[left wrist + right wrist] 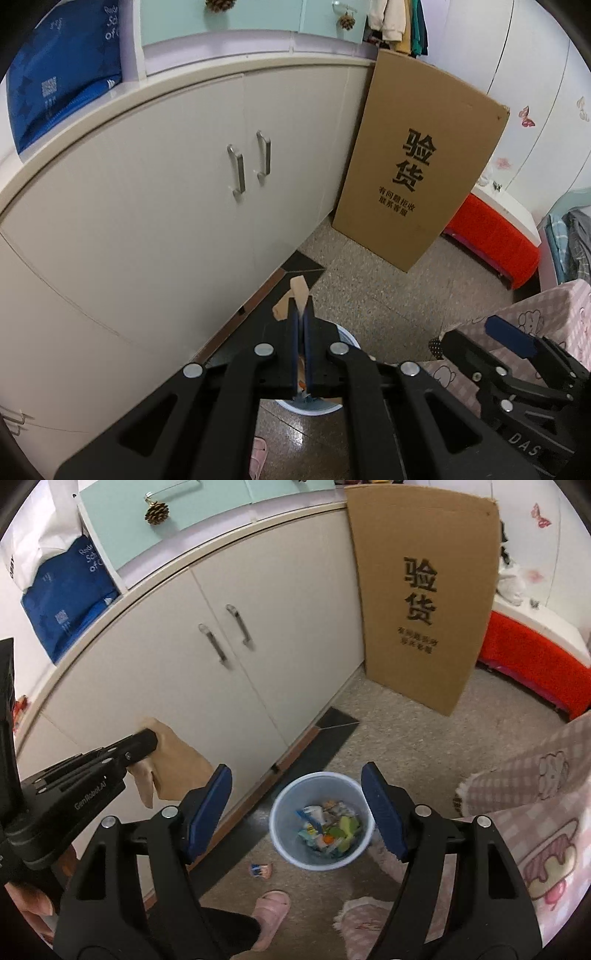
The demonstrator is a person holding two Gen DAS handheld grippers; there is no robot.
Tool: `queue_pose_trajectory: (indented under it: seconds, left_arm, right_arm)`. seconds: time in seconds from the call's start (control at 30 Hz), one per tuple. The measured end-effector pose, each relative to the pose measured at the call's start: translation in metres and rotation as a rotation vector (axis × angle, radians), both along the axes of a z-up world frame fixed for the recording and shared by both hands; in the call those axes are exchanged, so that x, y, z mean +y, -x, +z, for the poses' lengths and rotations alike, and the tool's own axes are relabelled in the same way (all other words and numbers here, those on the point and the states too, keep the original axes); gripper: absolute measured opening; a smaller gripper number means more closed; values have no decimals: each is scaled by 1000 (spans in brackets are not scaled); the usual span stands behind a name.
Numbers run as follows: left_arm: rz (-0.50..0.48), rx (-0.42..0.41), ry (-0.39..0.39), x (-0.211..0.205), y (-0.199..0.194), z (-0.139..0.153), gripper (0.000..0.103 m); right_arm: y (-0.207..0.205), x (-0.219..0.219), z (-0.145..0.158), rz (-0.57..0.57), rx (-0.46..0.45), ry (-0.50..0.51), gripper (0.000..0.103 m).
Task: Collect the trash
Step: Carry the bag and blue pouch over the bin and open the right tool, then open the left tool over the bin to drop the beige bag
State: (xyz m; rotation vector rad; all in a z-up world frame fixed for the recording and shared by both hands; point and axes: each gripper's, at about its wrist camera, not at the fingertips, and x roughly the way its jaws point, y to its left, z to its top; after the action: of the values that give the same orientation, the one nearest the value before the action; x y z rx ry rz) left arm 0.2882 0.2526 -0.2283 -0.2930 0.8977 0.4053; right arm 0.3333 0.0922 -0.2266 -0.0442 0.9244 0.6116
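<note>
My left gripper (pixel 301 314) is shut on a tan piece of paper (pixel 295 295) and holds it in the air above the white trash bin (pixel 349 338). In the right wrist view the left gripper (pixel 147 742) shows at the left with the tan paper (pixel 177 764) hanging from it, in front of the cabinet. My right gripper (pixel 297 801) is open and empty, above the trash bin (pixel 284 805), which holds several colourful wrappers (pixel 328 829). A small wrapper (pixel 260 870) lies on the floor just in front of the bin.
A cream cabinet (pixel 258 602) with two handles runs along the left. A tall cardboard box (pixel 424 590) leans at its end. A red stool (pixel 535 664) stands at the right. A person's pink-pyjama legs (pixel 524 782) and pink slipper (pixel 271 912) are beside the bin.
</note>
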Motion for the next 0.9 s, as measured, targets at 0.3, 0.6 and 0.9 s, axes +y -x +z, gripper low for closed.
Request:
queue_pose_trajectory:
  seconds: [0.3, 0.6, 0.9]
  left_arm:
    - [-41, 6, -16, -24, -11, -5, 3]
    - [-58, 12, -42, -38, -25, -5, 3]
    - [-57, 20, -29, -41, -38, -11, 5]
  right_arm:
    - [-3, -22, 6, -77, -70, -1, 77]
    - [-13, -37, 1, -137, -11, -49, 78]
    - [-15, -43, 0, -161, -2, -55, 79]
